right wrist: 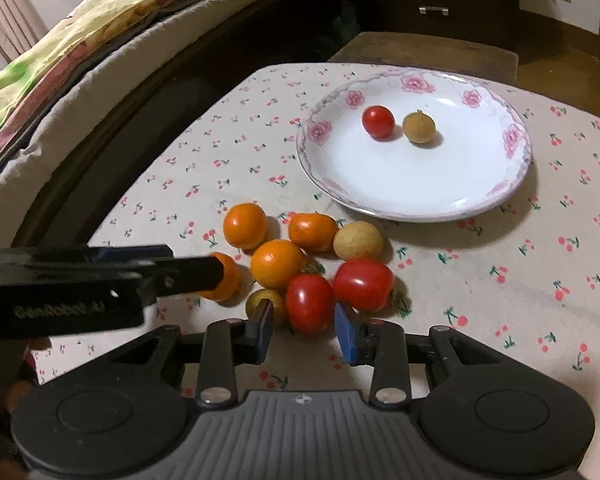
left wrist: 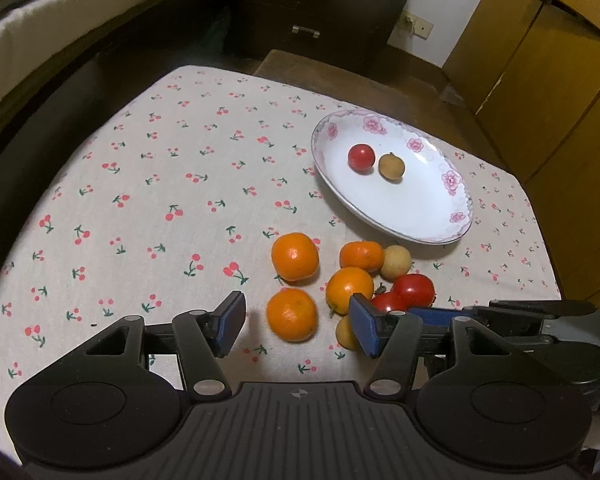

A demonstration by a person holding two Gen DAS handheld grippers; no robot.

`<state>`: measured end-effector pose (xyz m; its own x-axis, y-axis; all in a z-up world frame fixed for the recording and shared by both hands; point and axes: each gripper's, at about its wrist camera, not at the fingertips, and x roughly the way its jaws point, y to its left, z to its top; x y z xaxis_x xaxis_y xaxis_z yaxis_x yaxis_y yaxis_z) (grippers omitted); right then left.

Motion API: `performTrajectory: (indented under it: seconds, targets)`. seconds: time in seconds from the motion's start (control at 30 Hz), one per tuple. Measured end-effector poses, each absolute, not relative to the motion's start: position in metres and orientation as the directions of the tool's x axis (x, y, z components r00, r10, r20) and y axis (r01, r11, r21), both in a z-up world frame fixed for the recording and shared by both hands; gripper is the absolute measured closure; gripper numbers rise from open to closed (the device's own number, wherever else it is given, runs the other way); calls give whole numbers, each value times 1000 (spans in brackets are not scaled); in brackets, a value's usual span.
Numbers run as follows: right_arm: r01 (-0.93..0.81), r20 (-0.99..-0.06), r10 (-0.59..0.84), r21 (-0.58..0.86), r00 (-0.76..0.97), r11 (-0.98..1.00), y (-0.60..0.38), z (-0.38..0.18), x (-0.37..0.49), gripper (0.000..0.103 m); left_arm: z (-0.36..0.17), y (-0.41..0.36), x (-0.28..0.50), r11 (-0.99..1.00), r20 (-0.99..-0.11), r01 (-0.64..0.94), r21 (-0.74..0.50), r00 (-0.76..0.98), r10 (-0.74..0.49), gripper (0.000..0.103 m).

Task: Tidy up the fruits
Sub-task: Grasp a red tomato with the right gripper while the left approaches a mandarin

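Note:
A white flowered plate [left wrist: 428,216] [right wrist: 420,192] holds one small tomato [left wrist: 361,156] [right wrist: 378,121] and one brown longan [left wrist: 391,165] [right wrist: 419,128]. In front of it lie several oranges, two red tomatoes and pale longans. My left gripper [left wrist: 296,326] is open, its jaws on either side of the nearest orange [left wrist: 291,314]. My right gripper [right wrist: 305,330] is open, its jaws on either side of the near tomato [right wrist: 309,307], not closed on it. A second tomato [right wrist: 363,284] lies just to its right. The left gripper's finger [right wrist: 180,272] crosses in front of one orange [right wrist: 224,276].
The table wears a cherry-print cloth [left wrist: 160,200]. A bed with bedding [right wrist: 60,60] runs along the left. A dark drawer unit [left wrist: 320,12] and a wooden stool [left wrist: 340,72] stand behind the table. A wooden cabinet [left wrist: 560,80] is at the right.

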<state>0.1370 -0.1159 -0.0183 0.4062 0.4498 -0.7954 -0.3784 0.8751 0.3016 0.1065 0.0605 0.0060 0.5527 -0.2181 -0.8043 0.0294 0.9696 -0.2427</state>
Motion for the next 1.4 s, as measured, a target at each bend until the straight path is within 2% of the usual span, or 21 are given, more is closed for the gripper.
performTrajectory:
  seconds: [0.13, 0.37, 0.5, 0.77, 1.13, 1.4]
  targets:
    - [-407, -781, 450, 276, 433, 871, -111, -16, 138, 68, 8, 63, 107, 967, -799, 19, -254, 559, -221, 38]
    - [-365, -772, 477, 337, 420, 868, -116, -20, 145, 68, 8, 68, 106, 965, -801, 7, -264, 556, -223, 37]
    - [-340, -781, 470, 346, 411, 874, -120, -20, 145, 75, 9, 72, 106, 963, -798, -1, -271, 559, -224, 37]
    - [-363, -796, 424, 277, 432, 890, -111, -18, 143, 74, 8, 72, 106, 963, -801, 0, -271, 555, -225, 36]
    - [-318, -795, 457, 347, 399, 882, -111, -27, 157, 74, 4, 70, 108, 963, -810, -3, -269, 541, -225, 35]
    - [-315, -808, 436, 327, 395, 891, -118, -23, 146, 74, 4, 72, 105, 962, -811, 1, -274, 537, -231, 35]
